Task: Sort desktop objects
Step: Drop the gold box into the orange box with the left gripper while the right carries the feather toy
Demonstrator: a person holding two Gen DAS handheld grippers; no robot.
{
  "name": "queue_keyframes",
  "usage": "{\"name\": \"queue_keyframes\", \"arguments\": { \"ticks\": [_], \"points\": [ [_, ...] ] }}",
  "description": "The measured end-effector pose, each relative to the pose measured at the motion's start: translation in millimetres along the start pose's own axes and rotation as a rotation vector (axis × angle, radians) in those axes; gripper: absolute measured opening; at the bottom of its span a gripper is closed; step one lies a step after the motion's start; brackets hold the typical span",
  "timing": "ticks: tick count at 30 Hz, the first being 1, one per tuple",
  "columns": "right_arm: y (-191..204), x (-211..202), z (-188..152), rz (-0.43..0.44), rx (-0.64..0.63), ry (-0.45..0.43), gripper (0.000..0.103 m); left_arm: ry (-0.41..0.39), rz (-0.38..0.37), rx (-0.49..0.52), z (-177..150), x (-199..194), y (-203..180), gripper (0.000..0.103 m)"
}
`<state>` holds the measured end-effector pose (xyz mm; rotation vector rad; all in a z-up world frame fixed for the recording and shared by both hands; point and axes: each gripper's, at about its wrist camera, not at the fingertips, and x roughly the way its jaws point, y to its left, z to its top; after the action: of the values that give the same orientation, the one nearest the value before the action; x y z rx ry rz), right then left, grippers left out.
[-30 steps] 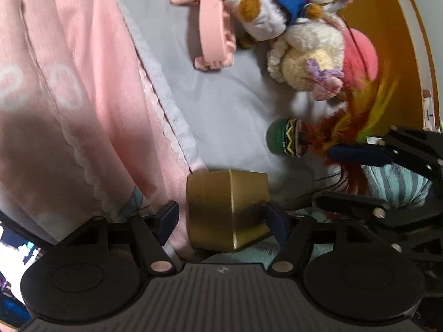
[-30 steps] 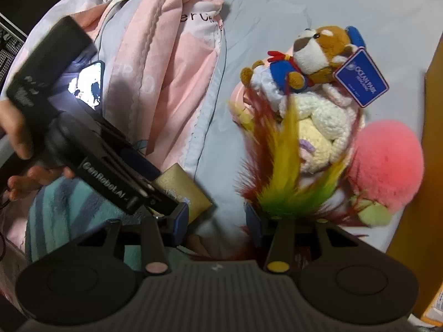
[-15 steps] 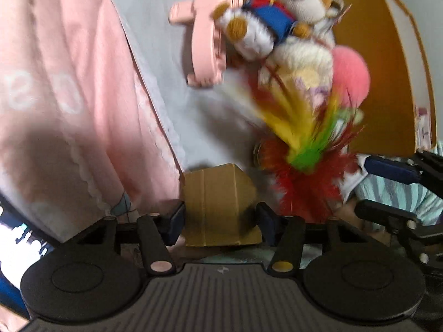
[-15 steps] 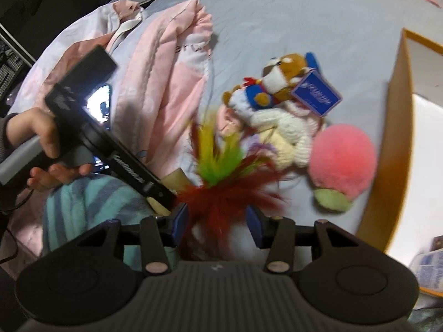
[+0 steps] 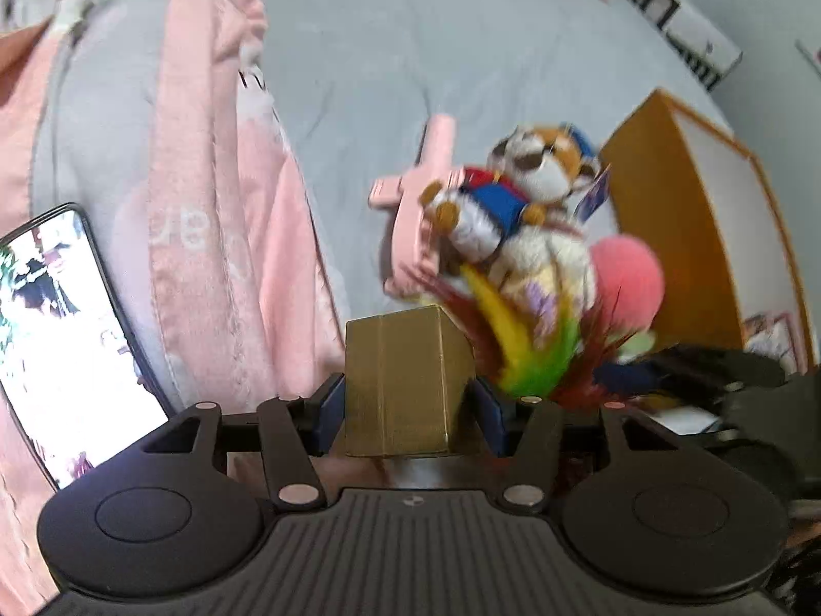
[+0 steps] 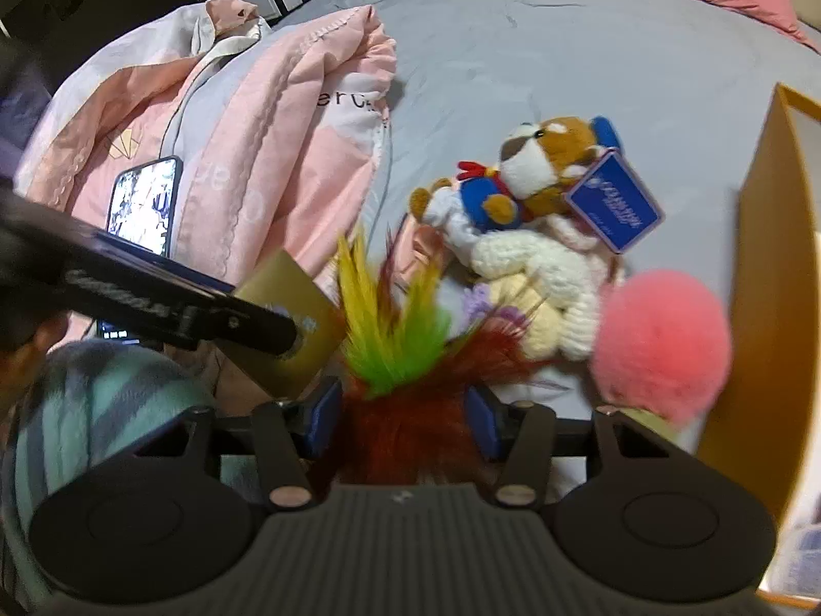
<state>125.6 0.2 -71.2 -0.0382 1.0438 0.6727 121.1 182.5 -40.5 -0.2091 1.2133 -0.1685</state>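
A grey bedsheet (image 6: 539, 77) is bounded on the left by a folded pink quilt (image 6: 267, 154) and on the right by the orange wall of an open box (image 6: 759, 282); bare sheet is seen beyond the toy pile, towards the far pillows. The pile, a red-panda plush (image 6: 544, 164) lying on a white crocheted doll (image 6: 533, 262) with a pink pompom (image 6: 662, 339) beside it, is shown in both views. A pink plastic piece (image 5: 421, 205) behind the plush is plainly seen only in the left wrist view, while the plush's blue tag (image 6: 613, 208) faces only the right wrist camera. A lit phone (image 5: 66, 328) is seen resting on the quilt. The left gripper (image 5: 408, 408) is clenched on a gold box (image 5: 405, 380), held upright between its blue pads. The right gripper (image 6: 403, 423) is closed around the red base of a feather shuttlecock (image 6: 400, 339), with its plumes fanning forward past the fingertips, just beside the gold box.
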Motion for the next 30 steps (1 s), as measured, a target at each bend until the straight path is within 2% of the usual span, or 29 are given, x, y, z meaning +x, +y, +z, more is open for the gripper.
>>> {"name": "queue_keyframes", "arguments": {
  "ticks": [3,6,8,13,18,25,30],
  "points": [
    [-0.1,5.7,-0.7,0.008,0.002,-0.004,0.034,-0.061,-0.012,-0.058,-3.8,-16.7,7.4,0.061],
    [-4.7,10.2,-2.9,0.037,0.025,-0.002,0.009,-0.118,-0.019,-0.118,-7.9,-20.2,3.9,0.061],
    [-7.4,7.9,-4.2,0.050,0.041,-0.012,0.003,-0.142,-0.040,-0.155,-9.7,-26.5,3.3,0.061],
    [-17.7,-23.0,-8.6,0.099,0.084,-0.062,0.001,-0.180,-0.045,-0.151,-10.1,-38.1,-18.8,0.061],
    [-35.5,-83.3,-15.1,0.121,0.128,-0.154,0.001,-0.223,-0.087,-0.121,-8.1,-52.1,-51.0,0.061],
    [-78.3,-177.4,-33.3,0.043,0.196,-0.356,0.001,-0.247,-0.200,-0.060,2.3,-54.5,-113.8,0.061],
    [-121.1,-233.8,-45.8,-0.029,0.273,-0.489,0.001,-0.197,-0.264,0.004,16.7,-39.1,-166.3,0.061]
  ]
}}
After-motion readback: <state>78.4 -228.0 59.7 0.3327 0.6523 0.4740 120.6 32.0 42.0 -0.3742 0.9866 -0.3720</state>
